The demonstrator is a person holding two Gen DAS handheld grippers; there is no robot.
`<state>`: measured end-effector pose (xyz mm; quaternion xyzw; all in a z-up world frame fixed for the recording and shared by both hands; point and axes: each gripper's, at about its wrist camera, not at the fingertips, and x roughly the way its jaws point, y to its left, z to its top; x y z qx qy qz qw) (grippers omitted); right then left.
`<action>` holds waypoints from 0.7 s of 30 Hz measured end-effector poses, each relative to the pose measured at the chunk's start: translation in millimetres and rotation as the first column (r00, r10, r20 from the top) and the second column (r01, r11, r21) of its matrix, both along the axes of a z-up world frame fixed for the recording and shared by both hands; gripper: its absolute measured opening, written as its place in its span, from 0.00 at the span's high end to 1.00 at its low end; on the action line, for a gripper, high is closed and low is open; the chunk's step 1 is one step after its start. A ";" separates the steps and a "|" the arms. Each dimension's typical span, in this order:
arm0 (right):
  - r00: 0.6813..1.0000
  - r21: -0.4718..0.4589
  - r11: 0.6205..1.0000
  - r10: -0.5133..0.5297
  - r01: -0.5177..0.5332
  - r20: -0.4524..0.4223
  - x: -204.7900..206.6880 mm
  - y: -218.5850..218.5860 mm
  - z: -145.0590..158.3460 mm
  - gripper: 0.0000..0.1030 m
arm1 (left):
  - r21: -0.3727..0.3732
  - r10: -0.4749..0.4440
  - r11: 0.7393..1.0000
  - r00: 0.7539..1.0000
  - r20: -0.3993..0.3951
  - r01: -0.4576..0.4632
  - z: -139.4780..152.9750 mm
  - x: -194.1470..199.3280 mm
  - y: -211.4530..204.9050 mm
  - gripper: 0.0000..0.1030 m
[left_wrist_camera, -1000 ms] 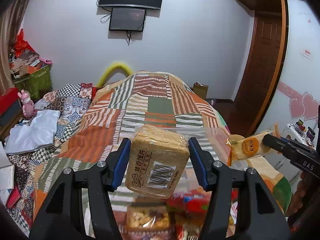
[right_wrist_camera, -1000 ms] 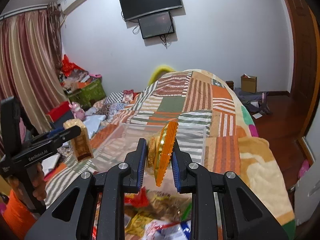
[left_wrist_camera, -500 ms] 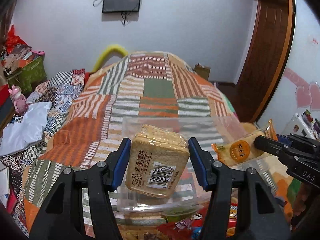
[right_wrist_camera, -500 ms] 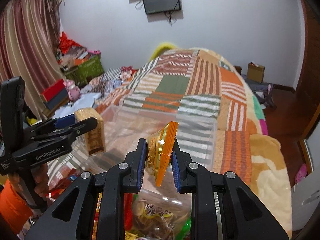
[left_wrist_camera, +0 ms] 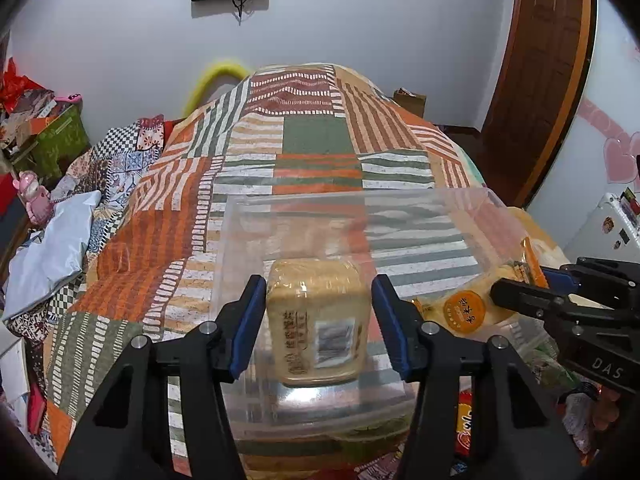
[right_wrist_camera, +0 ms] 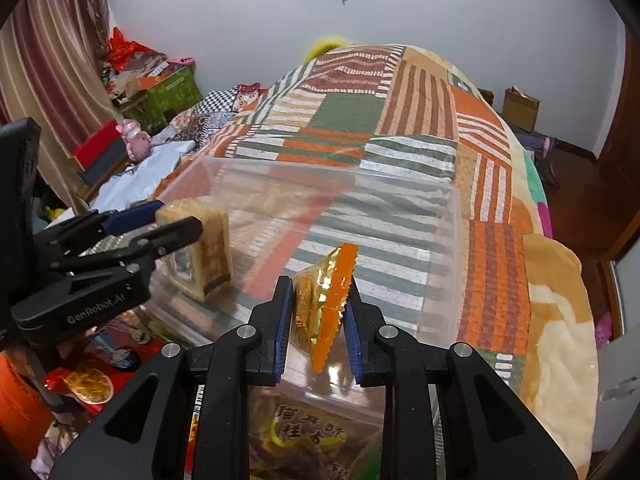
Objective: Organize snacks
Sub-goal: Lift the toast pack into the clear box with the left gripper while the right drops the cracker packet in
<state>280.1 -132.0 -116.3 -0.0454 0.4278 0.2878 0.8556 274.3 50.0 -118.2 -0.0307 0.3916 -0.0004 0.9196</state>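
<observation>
The left gripper (left_wrist_camera: 318, 322) has released the tan biscuit pack (left_wrist_camera: 318, 326), which stands upright, barcode face toward the camera, inside the clear plastic bin (right_wrist_camera: 448, 264) on the bed. The right gripper (right_wrist_camera: 316, 330), fingers closed, pinches a yellow-and-orange snack packet (right_wrist_camera: 326, 312) edge-on, long axis vertical, over the bin's near wall.

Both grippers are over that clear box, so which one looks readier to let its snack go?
Probably the left: its gripper has opened and the bread pack stands upright inside the clear box. The right gripper grips the yellow packet higher up.
</observation>
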 end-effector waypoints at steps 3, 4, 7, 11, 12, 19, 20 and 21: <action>1.000 -0.007 1.000 -0.021 0.021 -0.010 3.8 -3.1 0.0 0.76 | 0.003 -0.001 1.000 1.000 0.005 0.001 1.8 -0.1 -0.2 0.48; 1.000 -0.016 1.000 -0.023 0.022 -0.010 4.4 -3.1 -0.4 0.73 | 0.007 0.006 1.000 1.000 0.007 -0.006 2.1 -0.8 0.4 0.47; 0.999 -0.058 0.998 -0.033 0.034 0.016 2.4 -2.9 -1.8 0.52 | -0.004 0.022 1.000 1.000 0.012 -0.022 3.9 -4.8 5.3 0.47; 0.998 -0.076 0.996 -0.035 0.039 0.060 -6.0 -5.3 2.5 0.42 | -0.040 0.029 0.999 0.999 0.014 -0.029 7.8 -17.0 14.7 0.47; 0.997 -0.075 0.996 -0.033 0.038 0.065 -7.6 -6.1 4.8 0.41 | -0.041 0.028 0.999 0.999 0.018 -0.028 9.5 -22.0 16.3 0.47; 0.995 -0.017 0.999 -0.038 0.039 0.091 -22.0 -16.2 24.0 0.37 | -0.007 0.028 1.000 0.996 0.084 -0.027 30.1 -59.7 19.5 0.34; 0.995 -0.011 0.999 -0.039 0.040 0.097 -25.0 -17.6 26.6 0.36 | -0.004 0.028 1.000 0.996 0.089 -0.027 32.4 -63.6 20.0 0.33; 0.993 -0.006 0.999 -0.041 0.042 0.107 -28.9 -19.6 29.8 0.34 | -0.001 0.028 1.000 0.995 0.092 -0.028 35.0 -68.4 20.5 0.32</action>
